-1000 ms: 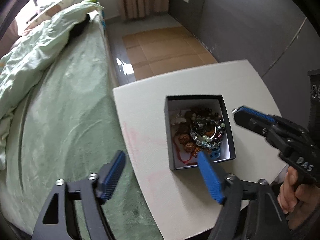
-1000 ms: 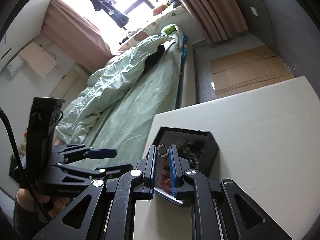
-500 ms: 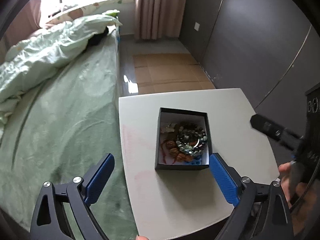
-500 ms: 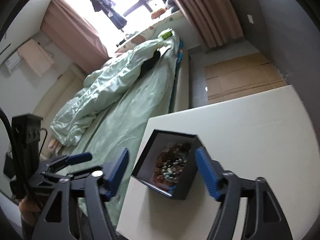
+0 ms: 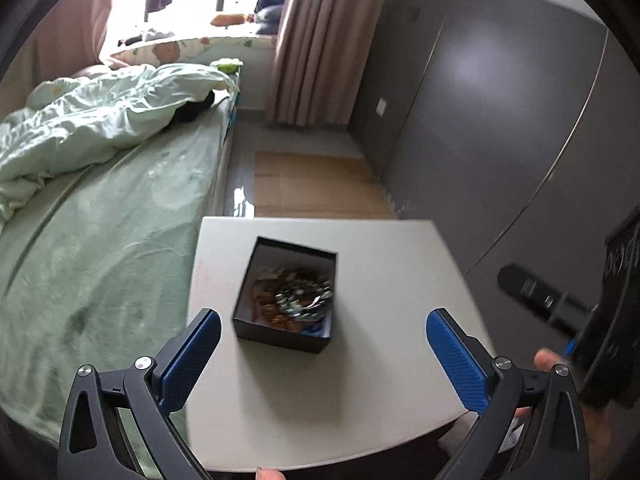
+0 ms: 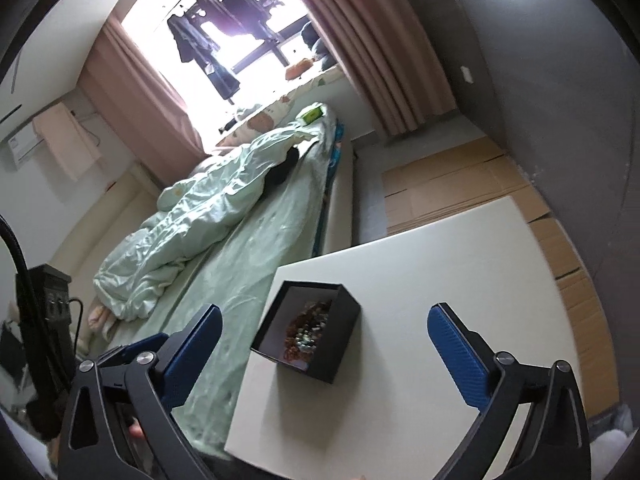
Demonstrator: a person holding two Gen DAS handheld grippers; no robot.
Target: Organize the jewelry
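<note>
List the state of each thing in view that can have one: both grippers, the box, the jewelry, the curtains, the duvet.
left gripper: open, empty, held above the table.
right gripper: open, empty.
black box: lidless, upright on the white table.
jewelry: heaped inside the box, tangled together.
curtains: drawn aside, window uncovered.
duvet: rumpled on the bed.

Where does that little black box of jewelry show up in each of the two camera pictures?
Left wrist view: the box sits just below the middle, on the white table, between the open left gripper fingers.
Right wrist view: the box is lower centre, near the table's left edge, nearer the right gripper's left finger.
Shared landmark: the green bed left of the table.
</note>
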